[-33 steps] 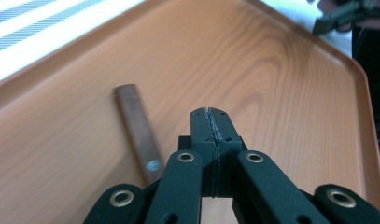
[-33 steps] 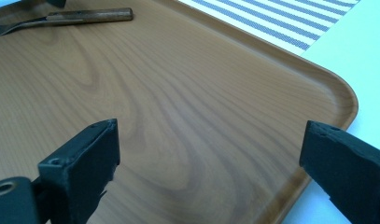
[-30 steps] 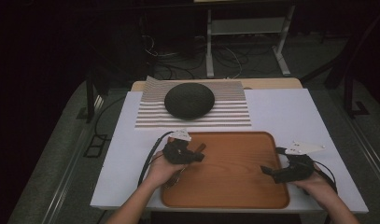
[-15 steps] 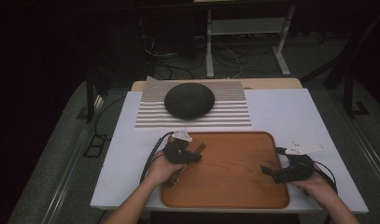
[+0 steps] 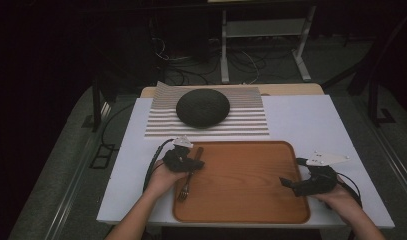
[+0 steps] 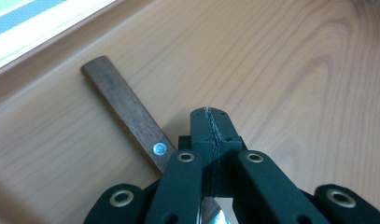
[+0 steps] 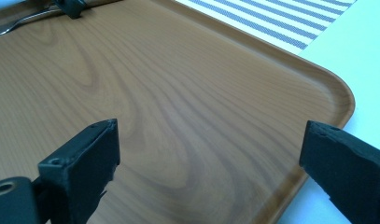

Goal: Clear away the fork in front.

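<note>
The left gripper (image 5: 183,161) sits at the left edge of the tray (image 5: 251,200), left of centre in the high view; its jaws are pressed together, tips meeting along a seam in the left gripper view (image 6: 211,122). The fork (image 5: 189,175) runs under them; whether the pads pinch it or merely rest over it I cannot tell. The fork lies flat along the tray's left rim, its long axis running up and down the high view: wooden handle (image 6: 124,112) toward the upper part of the frame, tines toward the bottom. The right gripper (image 5: 297,184) hovers over the tray's right edge at lower right, jaws spread wide with nothing between them (image 7: 211,154). Beyond the tray, a dark bowl (image 5: 202,107) rests upside down on a striped mat (image 5: 251,122).
</note>
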The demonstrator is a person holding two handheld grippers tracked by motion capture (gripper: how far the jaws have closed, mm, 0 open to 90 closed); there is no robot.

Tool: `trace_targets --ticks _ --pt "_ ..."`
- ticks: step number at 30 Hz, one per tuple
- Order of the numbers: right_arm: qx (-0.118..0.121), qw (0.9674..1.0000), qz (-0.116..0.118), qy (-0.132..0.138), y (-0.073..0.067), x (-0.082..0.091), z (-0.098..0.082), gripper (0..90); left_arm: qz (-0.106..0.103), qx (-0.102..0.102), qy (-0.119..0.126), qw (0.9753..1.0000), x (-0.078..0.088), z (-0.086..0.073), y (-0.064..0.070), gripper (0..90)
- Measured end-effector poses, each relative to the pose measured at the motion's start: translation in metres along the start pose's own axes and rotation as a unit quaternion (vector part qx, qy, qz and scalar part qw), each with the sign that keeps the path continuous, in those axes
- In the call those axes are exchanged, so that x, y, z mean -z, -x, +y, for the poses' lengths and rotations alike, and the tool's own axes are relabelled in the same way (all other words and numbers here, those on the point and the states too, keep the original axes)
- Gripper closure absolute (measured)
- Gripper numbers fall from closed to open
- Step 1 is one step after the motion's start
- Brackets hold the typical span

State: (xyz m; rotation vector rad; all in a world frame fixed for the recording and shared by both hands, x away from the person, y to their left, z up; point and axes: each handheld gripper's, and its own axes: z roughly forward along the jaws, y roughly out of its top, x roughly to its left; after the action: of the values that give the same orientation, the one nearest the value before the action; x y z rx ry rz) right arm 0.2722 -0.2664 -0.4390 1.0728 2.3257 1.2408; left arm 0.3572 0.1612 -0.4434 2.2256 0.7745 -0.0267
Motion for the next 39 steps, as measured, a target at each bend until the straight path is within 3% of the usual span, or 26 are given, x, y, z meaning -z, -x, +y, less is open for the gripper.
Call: trace_targets --ticks 11,21,24,31,39 --pt "-0.001 1.0000 -0.001 0.001 0.000 0.001 0.000 4.9 0.015 0.026 0.003 0.9995 0.017 -0.012 -0.014 89.4" --pt "-0.001 1.0000 -0.001 0.003 0.000 0.001 0.000 4.9 0.010 0.019 0.016 0.9996 0.022 -0.011 -0.010 84.2" --pt "-0.001 1.0000 0.000 0.004 0.000 0.002 0.000 4.9 0.006 0.008 0.040 0.9992 0.029 -0.008 -0.003 78.2" --pt "-0.002 1.0000 0.002 0.005 0.000 0.003 0.001 4.9 0.020 -0.003 0.090 0.9957 0.050 -0.005 0.013 49.9" --pt "-0.001 1.0000 0.004 0.007 -0.001 0.004 0.001 4.9 0.026 -0.024 0.108 0.9935 0.057 -0.010 0.021 27.7"
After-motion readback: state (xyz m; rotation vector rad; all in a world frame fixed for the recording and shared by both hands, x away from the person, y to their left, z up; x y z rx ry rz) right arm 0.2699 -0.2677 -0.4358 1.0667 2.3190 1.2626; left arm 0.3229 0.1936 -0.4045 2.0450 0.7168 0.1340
